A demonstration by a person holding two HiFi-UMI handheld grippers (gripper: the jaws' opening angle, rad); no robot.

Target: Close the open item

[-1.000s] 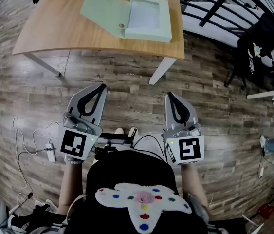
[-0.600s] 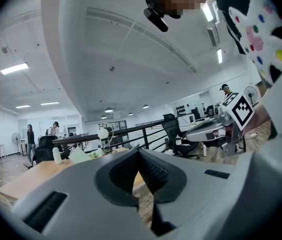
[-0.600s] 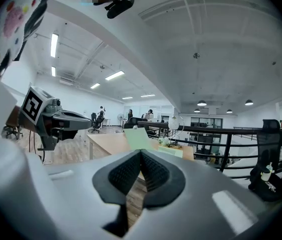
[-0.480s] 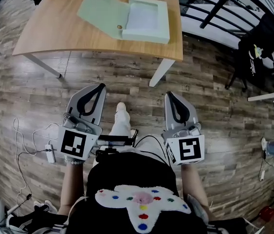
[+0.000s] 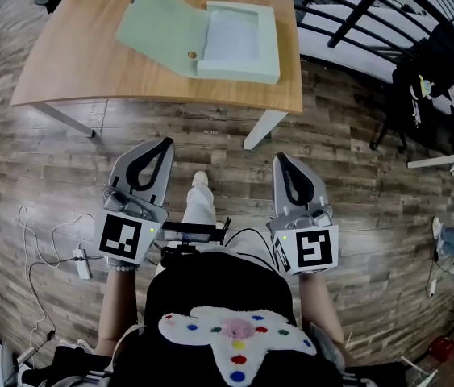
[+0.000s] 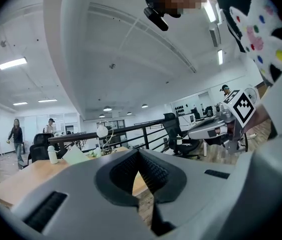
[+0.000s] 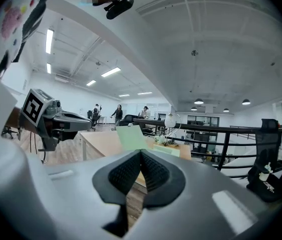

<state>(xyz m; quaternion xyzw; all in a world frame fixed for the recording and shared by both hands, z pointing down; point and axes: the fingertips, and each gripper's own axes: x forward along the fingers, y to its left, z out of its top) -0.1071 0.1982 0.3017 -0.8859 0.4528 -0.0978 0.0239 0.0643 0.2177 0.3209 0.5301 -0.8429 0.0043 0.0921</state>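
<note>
**1. Position.** You stood back from the light wooden rectangular table [image 5: 89, 67], with both grippers held low over the grey-brown plank floor [image 5: 356, 192]. The left gripper [image 5: 162, 145] had its jaws pressed together on nothing. The right gripper [image 5: 282, 160] was the same, jaws together and empty.

**2. Task object.** The pale green flat cardboard box file [image 5: 239, 43] lay open on the near right part of the table, well apart from both grippers. Its lid [image 5: 158, 24] was thrown out to the left of the tray, and in the gripper views it appeared to stand raised at a slant. A small brass-coloured round stud [image 5: 191, 54] sat on the lid close to the tray.

**3. Step in hand (judged): the approach.** Nothing had yet touched the box file, so you first needed to come within reach of the table.

**4. Recommended method.**
- Jaws pressed together suited a push, so you had no need to spread them.
- The left gripper was best placed behind the lid's free left edge, to swing it over onto the tray.
- The right gripper was best set against the tray's right wall, since a light box file would likely slide on smooth wood.
</note>
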